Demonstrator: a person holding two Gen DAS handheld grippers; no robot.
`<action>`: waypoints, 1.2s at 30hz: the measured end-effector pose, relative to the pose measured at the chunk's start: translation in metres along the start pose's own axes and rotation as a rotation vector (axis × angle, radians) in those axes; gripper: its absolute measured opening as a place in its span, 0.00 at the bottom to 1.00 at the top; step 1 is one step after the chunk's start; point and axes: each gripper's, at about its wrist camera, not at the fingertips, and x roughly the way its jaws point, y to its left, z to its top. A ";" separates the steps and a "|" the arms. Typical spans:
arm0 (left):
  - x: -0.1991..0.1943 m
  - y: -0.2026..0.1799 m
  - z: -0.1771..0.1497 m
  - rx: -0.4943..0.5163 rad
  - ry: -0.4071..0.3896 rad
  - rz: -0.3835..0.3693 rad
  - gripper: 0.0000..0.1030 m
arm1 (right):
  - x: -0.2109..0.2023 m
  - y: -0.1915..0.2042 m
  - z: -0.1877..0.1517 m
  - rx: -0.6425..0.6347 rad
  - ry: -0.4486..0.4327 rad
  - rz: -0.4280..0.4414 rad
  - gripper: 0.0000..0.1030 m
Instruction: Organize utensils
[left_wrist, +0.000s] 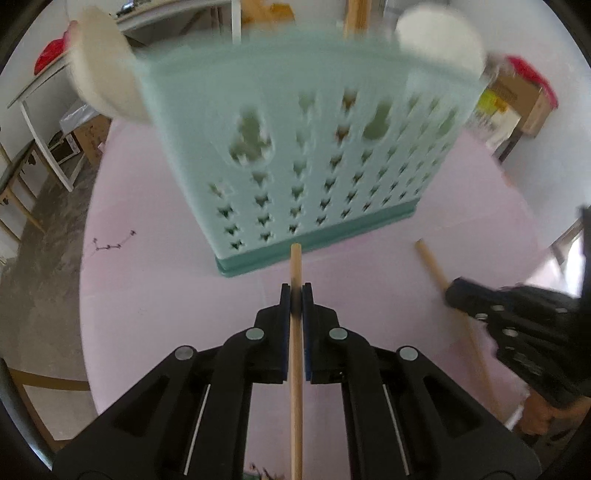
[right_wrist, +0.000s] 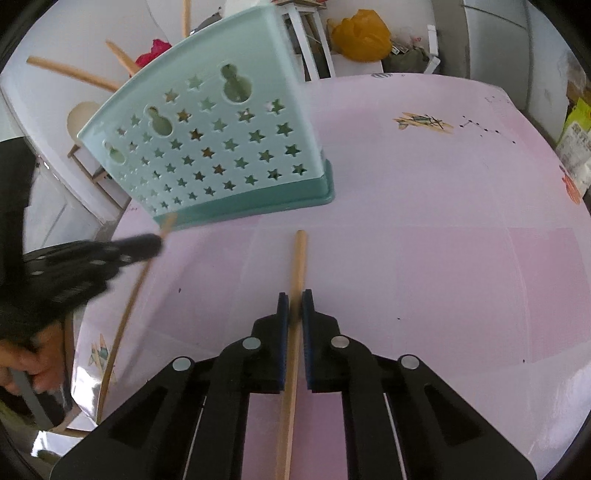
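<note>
Left black plastic two-finger gripper (left_wrist: 296, 295) and right black plastic two-finger gripper (right_wrist: 294, 302): blue inner pads, round silver pivot screws, triangular cut-outs in linkage arms.

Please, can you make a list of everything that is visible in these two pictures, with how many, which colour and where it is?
utensil holder: one, mint green with star-shaped holes and a darker base, standing on the table ahead of both grippers
wooden sticks held: two, light wood; one in the left gripper, one in the right gripper
wooden handles in the holder: several, light wood, sticking out of its top
white round pieces: two, white, blurred, at the holder's top corners in the left wrist view; what they are I cannot tell
table: one, pink cover
yellow bag: one, behind the table
left gripper: black, jaws shut on a stick
right gripper: black, jaws shut on a stick
</note>
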 end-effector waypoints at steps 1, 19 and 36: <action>-0.014 0.001 0.001 -0.009 -0.027 -0.026 0.04 | -0.001 -0.003 0.000 0.009 -0.001 0.009 0.07; -0.197 -0.012 0.090 0.006 -0.580 -0.288 0.04 | -0.006 -0.012 0.000 0.043 -0.010 0.032 0.07; -0.199 0.003 0.147 -0.063 -0.667 -0.242 0.04 | -0.011 -0.010 0.004 0.039 -0.014 0.021 0.07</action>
